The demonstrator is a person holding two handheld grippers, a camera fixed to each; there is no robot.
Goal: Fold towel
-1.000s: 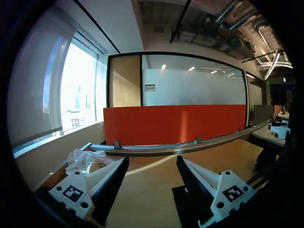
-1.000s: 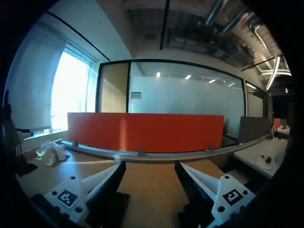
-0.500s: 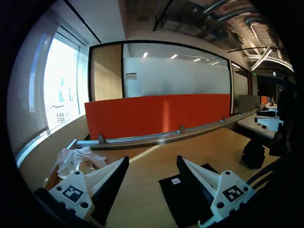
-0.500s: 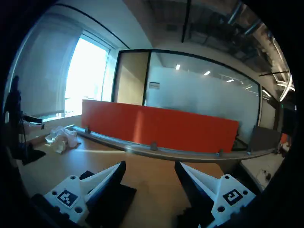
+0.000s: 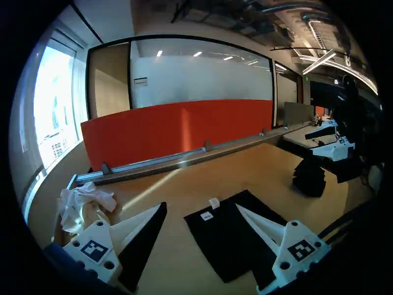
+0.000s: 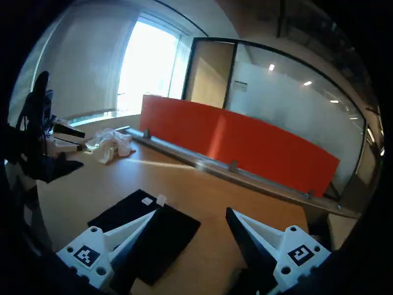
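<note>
Both tools gape wide, holding nothing: left tool (image 5: 201, 205), right tool (image 6: 193, 210). The black towel (image 5: 228, 241) lies flat on the worktop (image 5: 245, 167) between the 2 — nearer the left one, I judge. Its labelled edge points at the orange divider (image 5: 177, 128); I cannot tell its long axis.

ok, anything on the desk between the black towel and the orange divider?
Left gripper view: bare desk from the black towel up to the metal rail under the orange divider.
</note>
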